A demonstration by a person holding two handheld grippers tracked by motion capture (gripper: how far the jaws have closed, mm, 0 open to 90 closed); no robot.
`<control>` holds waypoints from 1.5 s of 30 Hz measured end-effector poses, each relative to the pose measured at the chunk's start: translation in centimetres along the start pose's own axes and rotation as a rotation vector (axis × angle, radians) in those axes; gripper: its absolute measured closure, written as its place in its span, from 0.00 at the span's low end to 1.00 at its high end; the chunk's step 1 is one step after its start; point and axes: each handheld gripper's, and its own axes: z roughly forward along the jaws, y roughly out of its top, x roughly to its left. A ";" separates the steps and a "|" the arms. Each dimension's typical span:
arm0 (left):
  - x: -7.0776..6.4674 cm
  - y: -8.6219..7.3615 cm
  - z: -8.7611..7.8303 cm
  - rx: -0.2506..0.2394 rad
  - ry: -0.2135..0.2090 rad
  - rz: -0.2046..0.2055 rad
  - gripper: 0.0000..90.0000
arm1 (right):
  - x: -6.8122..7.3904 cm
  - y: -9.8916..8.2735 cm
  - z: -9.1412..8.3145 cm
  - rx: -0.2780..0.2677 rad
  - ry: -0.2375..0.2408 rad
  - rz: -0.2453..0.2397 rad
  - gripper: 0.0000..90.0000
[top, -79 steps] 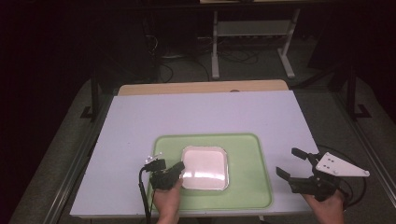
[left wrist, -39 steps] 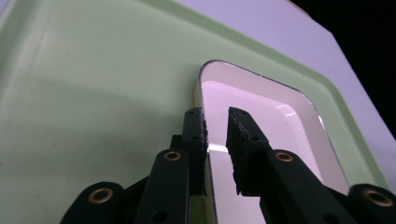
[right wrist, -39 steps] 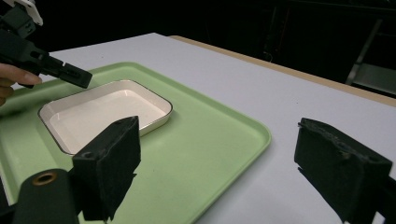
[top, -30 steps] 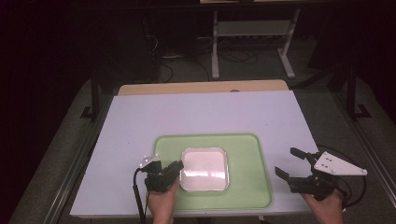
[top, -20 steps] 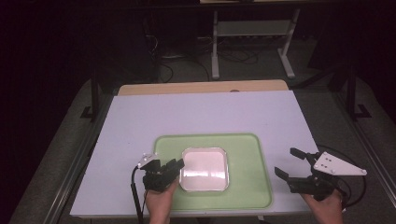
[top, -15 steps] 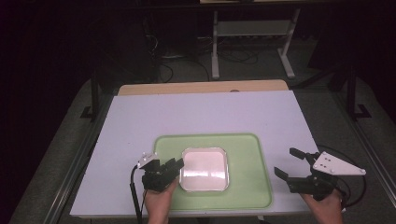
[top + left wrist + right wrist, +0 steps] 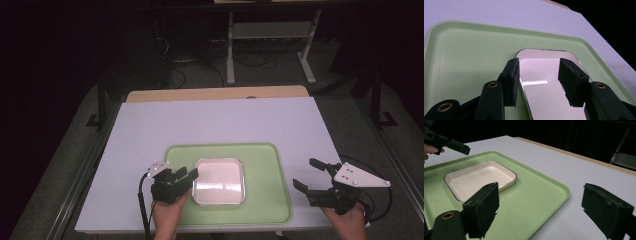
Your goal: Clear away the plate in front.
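Left claw [image 7: 186, 176] at dish's [image 7: 219, 181] left rim, jaws part open, just been opening; we see rim edge in the gap, pads clear of it. Dish, white and shallow, sits mid-tray [image 7: 265, 165], directly ahead of claw. In left gripper view, rim [image 7: 524, 82] runs just inside left pad [image 7: 512, 82]. Right claw [image 7: 307, 175] spread wide, nothing between jaws, off tray's right edge over table [image 7: 225, 120], well apart from dish.
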 end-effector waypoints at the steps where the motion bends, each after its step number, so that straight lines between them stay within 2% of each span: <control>1: 0.0 0.1 0.0 0.002 -0.004 0.006 0.55 | 0.0 0.0 0.0 0.000 0.000 0.000 0.15; 11: -0.4 0.6 -0.3 -0.003 -0.060 0.088 0.49 | 0.1 0.0 0.0 0.002 0.001 -0.002 0.15; 14: -0.3 0.6 -0.4 0.003 -0.073 0.102 0.46 | 0.1 0.0 0.0 0.003 0.000 -0.003 0.15; 22: -0.1 0.9 -1.0 -0.015 -0.110 0.160 0.42 | 0.1 0.0 0.1 0.007 -0.001 -0.003 0.15; 38: 0.2 1.5 -3.0 -0.040 -0.165 0.278 0.35 | 0.1 0.0 0.2 0.018 -0.004 -0.010 0.15; 45: 0.2 1.8 -4.0 -0.043 -0.191 0.334 0.28 | 0.1 -0.1 0.2 0.023 -0.005 -0.010 0.15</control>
